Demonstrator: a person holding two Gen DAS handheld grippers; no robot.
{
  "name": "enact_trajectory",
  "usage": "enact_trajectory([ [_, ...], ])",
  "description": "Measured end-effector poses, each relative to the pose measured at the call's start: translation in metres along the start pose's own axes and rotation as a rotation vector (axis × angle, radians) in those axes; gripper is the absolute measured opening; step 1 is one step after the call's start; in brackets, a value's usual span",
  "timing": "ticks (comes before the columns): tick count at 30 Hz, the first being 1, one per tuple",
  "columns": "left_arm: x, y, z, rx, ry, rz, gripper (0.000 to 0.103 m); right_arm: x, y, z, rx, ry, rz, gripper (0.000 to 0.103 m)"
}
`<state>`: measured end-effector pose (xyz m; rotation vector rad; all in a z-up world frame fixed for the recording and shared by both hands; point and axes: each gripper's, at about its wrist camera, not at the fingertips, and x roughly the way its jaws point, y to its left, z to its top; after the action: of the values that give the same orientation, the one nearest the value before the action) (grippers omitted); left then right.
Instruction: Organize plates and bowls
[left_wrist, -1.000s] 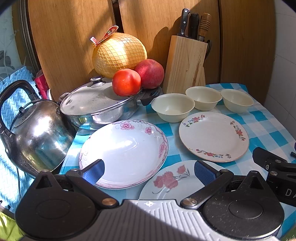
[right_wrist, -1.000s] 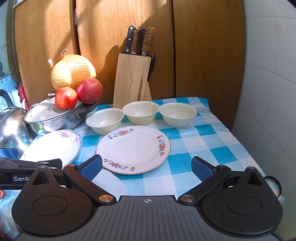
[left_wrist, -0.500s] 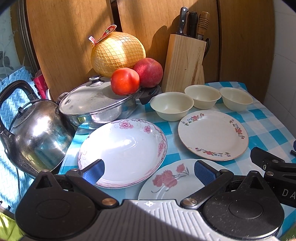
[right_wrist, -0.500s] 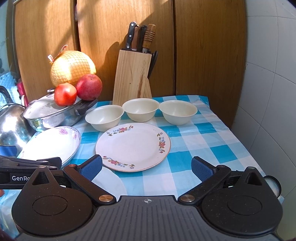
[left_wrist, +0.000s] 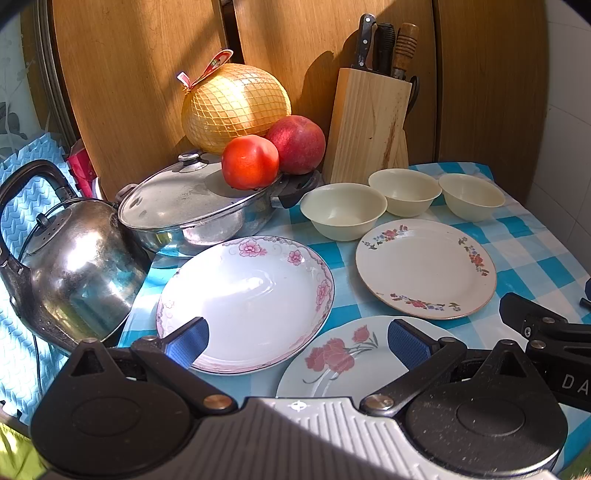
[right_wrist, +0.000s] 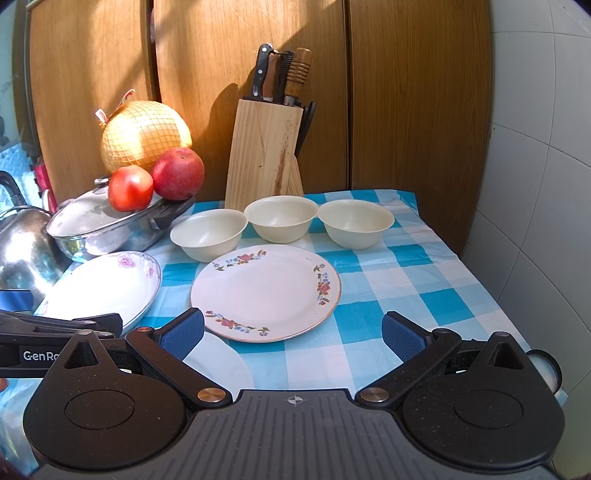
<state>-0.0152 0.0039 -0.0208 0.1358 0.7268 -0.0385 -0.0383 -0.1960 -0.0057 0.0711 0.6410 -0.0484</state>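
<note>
- Over the last second both views shift only slightly: the table contents sit a touch lower and nearer in frame, so both grippers are easing forward. No dish has moved, so I judge the sorting not begun.
- Left gripper (left_wrist: 295, 341) has its jaws spread and empty; the deep plate (left_wrist: 245, 302) lies under its left finger, the rose plate (left_wrist: 354, 360) between the fingers.
- Right gripper (right_wrist: 291, 334) is also spread and empty, with the rimmed plate (right_wrist: 266, 291) just ahead between its fingers.
- Three bowls (right_wrist: 280, 218) stand in a row beyond, apart from both grippers.

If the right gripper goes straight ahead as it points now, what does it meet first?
Most likely the floral-rimmed plate, lying just beyond the open right gripper; the cream bowls sit behind it. Its height above the table is unclear.
</note>
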Motion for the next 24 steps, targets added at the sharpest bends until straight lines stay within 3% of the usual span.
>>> enact_trajectory([
  [24, -0.001, 0.006, -0.016, 0.002, 0.043, 0.009, 0.099, 0.003, 0.005, -0.004, -0.014, 0.03, 0.022, 0.103],
])
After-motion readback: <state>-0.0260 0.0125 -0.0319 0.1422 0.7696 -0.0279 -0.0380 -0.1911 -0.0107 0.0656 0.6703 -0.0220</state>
